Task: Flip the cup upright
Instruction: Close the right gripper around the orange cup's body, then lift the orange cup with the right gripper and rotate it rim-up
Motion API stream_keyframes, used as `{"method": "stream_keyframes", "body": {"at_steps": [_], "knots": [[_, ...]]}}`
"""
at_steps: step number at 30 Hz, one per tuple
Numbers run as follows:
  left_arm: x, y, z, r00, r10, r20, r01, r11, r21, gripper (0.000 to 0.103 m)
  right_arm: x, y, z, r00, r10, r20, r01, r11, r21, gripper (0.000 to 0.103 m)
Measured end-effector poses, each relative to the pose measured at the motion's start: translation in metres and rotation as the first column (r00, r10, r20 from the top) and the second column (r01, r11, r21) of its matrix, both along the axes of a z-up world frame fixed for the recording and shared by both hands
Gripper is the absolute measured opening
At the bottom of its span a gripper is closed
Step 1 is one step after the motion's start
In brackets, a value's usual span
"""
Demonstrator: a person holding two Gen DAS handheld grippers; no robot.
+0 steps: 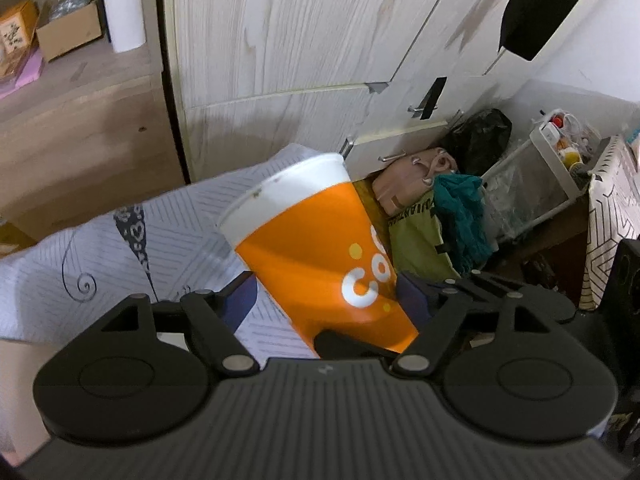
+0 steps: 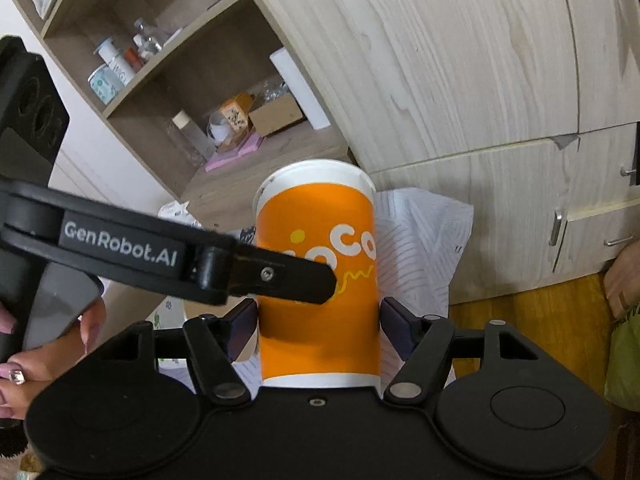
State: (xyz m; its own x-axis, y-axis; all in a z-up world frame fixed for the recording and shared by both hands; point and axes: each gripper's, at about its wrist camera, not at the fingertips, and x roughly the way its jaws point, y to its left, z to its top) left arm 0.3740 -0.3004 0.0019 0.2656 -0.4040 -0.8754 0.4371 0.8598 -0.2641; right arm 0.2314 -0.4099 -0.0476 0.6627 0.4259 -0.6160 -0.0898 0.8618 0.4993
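An orange paper cup (image 1: 320,256) with a white rim and white letters is held in the air above a patterned white cloth (image 1: 80,248). In the left wrist view the cup leans to the left between my left gripper's (image 1: 326,296) blue pads. In the right wrist view the cup (image 2: 316,280) stands between my right gripper's (image 2: 318,320) blue pads, rim pointing away from the camera. A left gripper finger (image 2: 280,276) crosses in front of the cup. Both grippers close on the cup.
A light wooden wardrobe (image 1: 300,40) stands behind. Open shelves (image 2: 168,92) with bottles and boxes are to the left. Bags and clothes (image 1: 436,216) and a white rack (image 1: 556,168) lie on the floor at the right.
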Motion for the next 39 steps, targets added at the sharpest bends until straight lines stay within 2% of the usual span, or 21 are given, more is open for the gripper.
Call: {"method": "stream_keyframes", "body": {"at_steps": [8, 12, 17, 22, 33, 39], "knots": [[-0.017, -0.011, 0.001, 0.999, -0.023, 0.022, 0.023, 1.000, 0.001, 0.076, -0.020, -0.005, 0.000, 0.999, -0.034, 0.021, 0.034, 0.999, 0.010, 0.073], [-0.033, -0.017, 0.006, 0.998, -0.033, 0.050, 0.033, 0.999, 0.013, 0.076, -0.033, -0.011, 0.000, 0.998, -0.069, 0.012, 0.068, 0.996, 0.063, 0.073], [-0.054, -0.011, 0.012, 0.999, -0.044, 0.024, 0.045, 0.999, -0.025, 0.076, -0.058, -0.013, 0.001, 0.995, -0.096, 0.002, 0.095, 0.989, 0.113, 0.073], [-0.088, -0.004, 0.017, 0.996, -0.073, 0.051, 0.075, 0.997, -0.028, 0.076, -0.089, -0.003, 0.005, 0.995, -0.098, 0.023, 0.095, 0.990, 0.105, 0.073], [-0.165, 0.037, 0.027, 0.989, -0.118, 0.089, 0.125, 0.989, -0.075, 0.077, -0.154, 0.029, 0.015, 0.996, -0.085, 0.036, 0.080, 0.990, 0.117, 0.073], [-0.188, 0.077, 0.024, 0.988, -0.095, 0.120, 0.106, 0.990, -0.091, 0.077, -0.171, 0.061, 0.018, 0.999, -0.035, 0.019, 0.032, 0.990, 0.136, 0.071]]}}
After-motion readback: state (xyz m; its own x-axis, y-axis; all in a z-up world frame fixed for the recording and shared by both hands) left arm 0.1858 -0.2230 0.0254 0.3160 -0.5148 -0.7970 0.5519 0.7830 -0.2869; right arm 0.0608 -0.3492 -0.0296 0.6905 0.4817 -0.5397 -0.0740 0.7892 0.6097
